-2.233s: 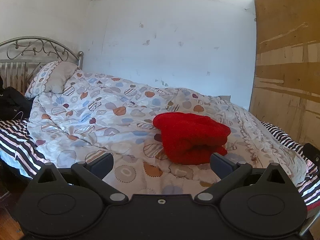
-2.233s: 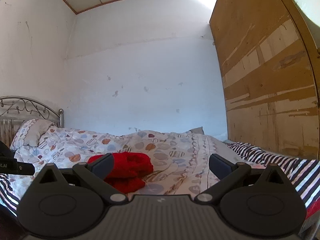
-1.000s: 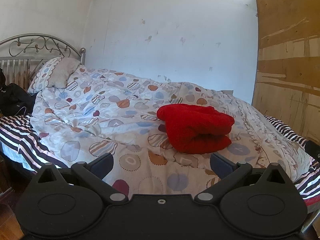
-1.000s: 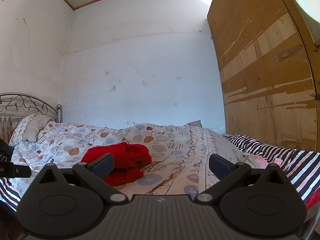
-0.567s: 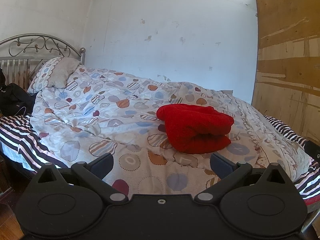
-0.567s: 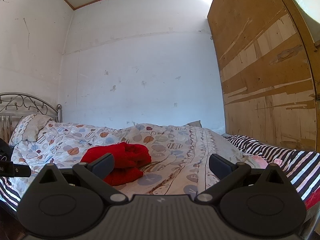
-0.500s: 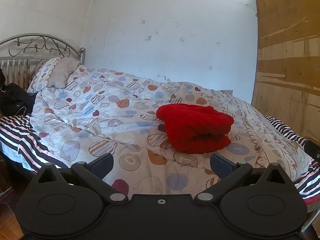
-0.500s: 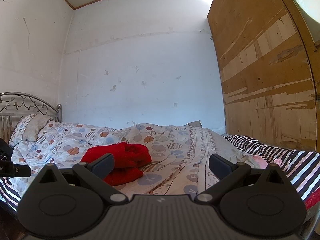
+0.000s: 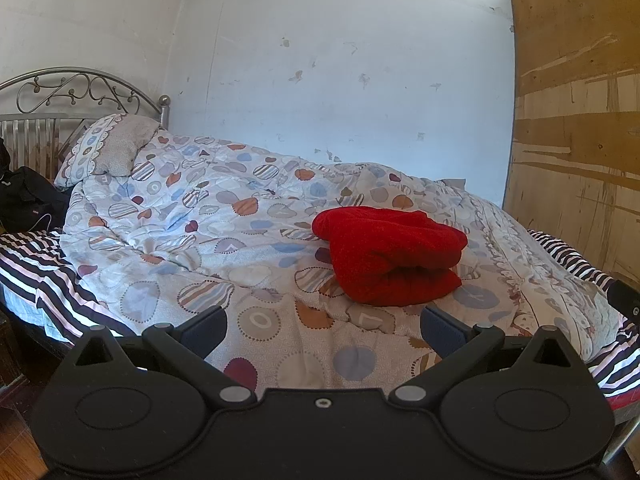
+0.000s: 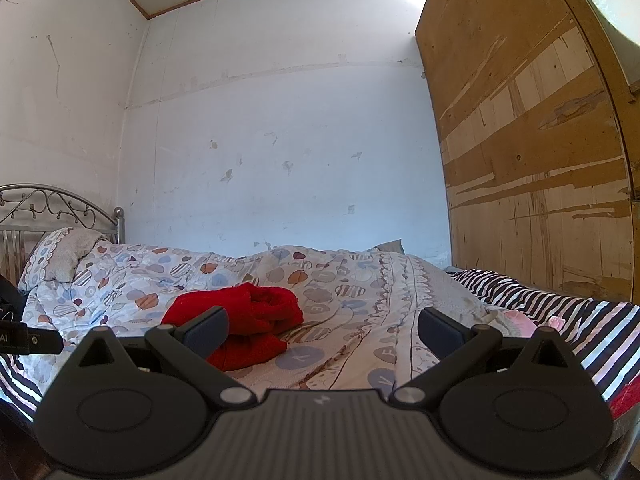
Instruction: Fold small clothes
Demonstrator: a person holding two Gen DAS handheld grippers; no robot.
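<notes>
A red fleecy garment [image 9: 390, 254] lies folded in a thick bundle on the patterned quilt [image 9: 240, 240] in the middle of the bed. It also shows in the right wrist view [image 10: 256, 320], low and left of centre. My left gripper [image 9: 322, 326] is open and empty, held back from the bed's near edge, with the garment ahead and to the right. My right gripper [image 10: 322, 330] is open and empty, also held back, with the garment behind its left finger [image 10: 206, 330]. Neither gripper touches the garment.
A pillow [image 9: 114, 148] and a metal headboard [image 9: 76, 88] are at the left. A black bag [image 9: 28, 200] lies by the headboard. A striped sheet [image 9: 36, 276] hangs at the bed edges. A plywood panel [image 10: 540, 160] stands at the right. The other gripper's tip [image 10: 24, 340] shows at left.
Over two seconds both grippers drew back and lifted slightly from the bed; in the last half second nothing has visibly moved. The garment has stayed in place.
</notes>
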